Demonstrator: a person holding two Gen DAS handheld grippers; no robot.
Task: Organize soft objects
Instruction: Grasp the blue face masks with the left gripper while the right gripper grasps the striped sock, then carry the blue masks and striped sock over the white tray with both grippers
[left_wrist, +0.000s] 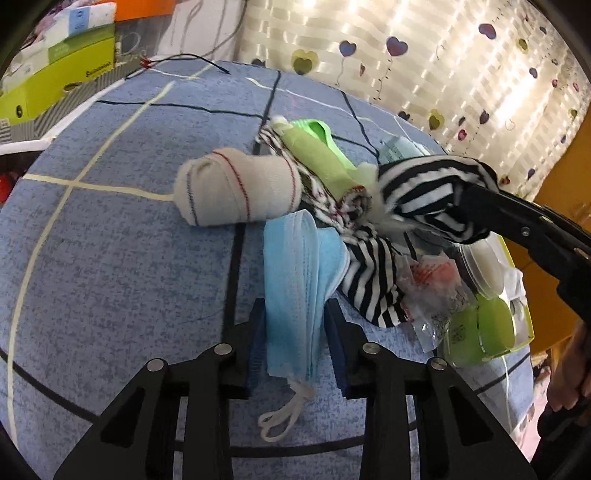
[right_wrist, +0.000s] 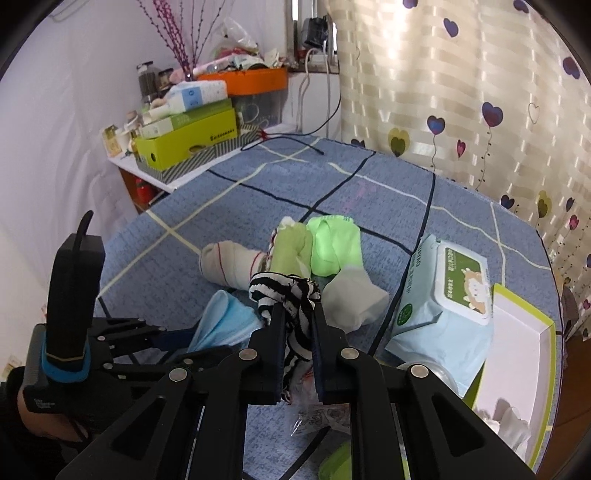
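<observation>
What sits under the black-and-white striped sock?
Below the striped sock, which the right gripper holds, a crinkly clear packet lies on the blue bedspread. The left gripper's view also shows a blue mask nearby.

Daylight glows through the cream heart-patterned curtain (left_wrist: 424, 66), glaring in bands; fisheye bending and dark vignetting mark the edges.

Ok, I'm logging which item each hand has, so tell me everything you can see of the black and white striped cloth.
The striped cloth is soft knit fabric with narrow black and white bands, bunched and twisted rather than folded. The right gripper is shut on its middle, so a crumpled knot bulges above the fingers and a tail hangs below them. From the left wrist view the lower part drapes down beside the blue face mask and onto crinkled clear packaging. What kind of garment it is cannot be told.
</observation>
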